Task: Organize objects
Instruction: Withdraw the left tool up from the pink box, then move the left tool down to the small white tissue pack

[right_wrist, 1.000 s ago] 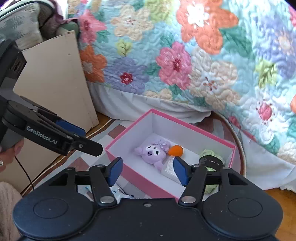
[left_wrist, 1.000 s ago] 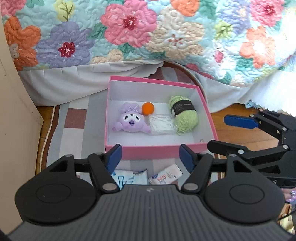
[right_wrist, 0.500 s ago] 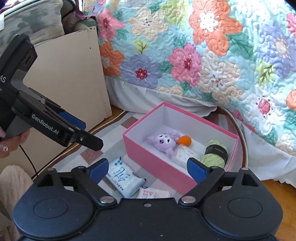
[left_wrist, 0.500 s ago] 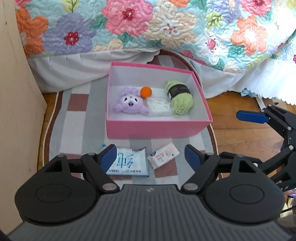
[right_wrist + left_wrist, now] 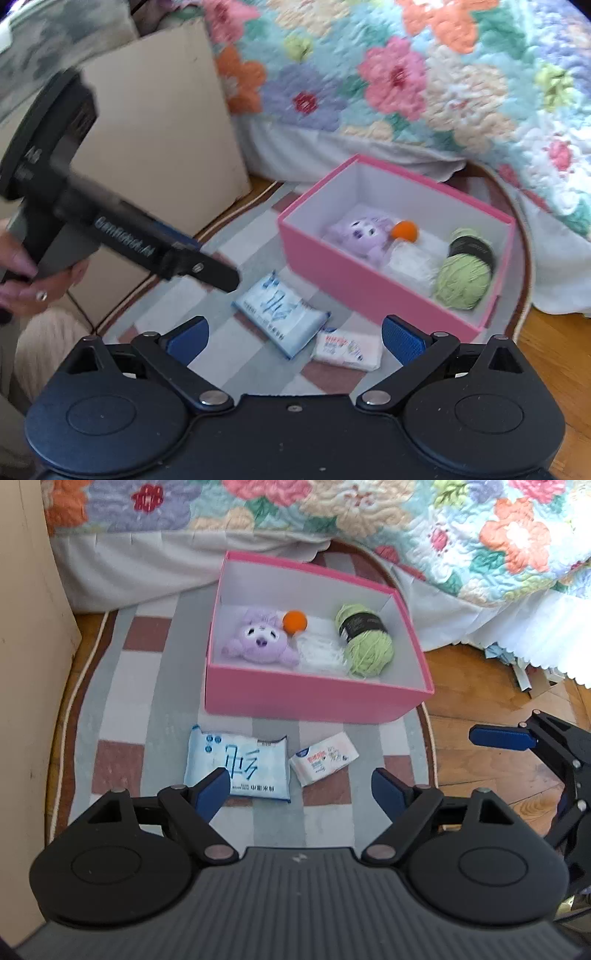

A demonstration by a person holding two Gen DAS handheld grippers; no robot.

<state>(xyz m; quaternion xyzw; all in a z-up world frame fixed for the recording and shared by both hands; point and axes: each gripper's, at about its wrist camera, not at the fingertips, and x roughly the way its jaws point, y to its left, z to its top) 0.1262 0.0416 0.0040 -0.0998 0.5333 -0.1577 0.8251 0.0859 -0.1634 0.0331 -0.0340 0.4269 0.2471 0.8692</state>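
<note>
Four things in your pink cardboard box (image 5: 314, 698), two packets outside
Your left gripper (image 5: 301, 794) and right gripper (image 5: 295, 341) have jaws just spread wide, empty, above one blue-white wipes pack (image 5: 238, 766) and one small white tissue packet (image 5: 323, 758).

- Daylight fills the room, soft and even, brightest on the white bed skirt (image 5: 524, 627) at far right, which nearly washes out.
- The pink box (image 5: 314, 698) throws only a faint shadow onto the rug (image 5: 122, 701).
- The left wrist view is fairly sharp.
- The right wrist view is smeared, the quilt (image 5: 406, 85) and left gripper (image 5: 207, 273) blurred.
- Both views bend strongly at the edges.
</note>
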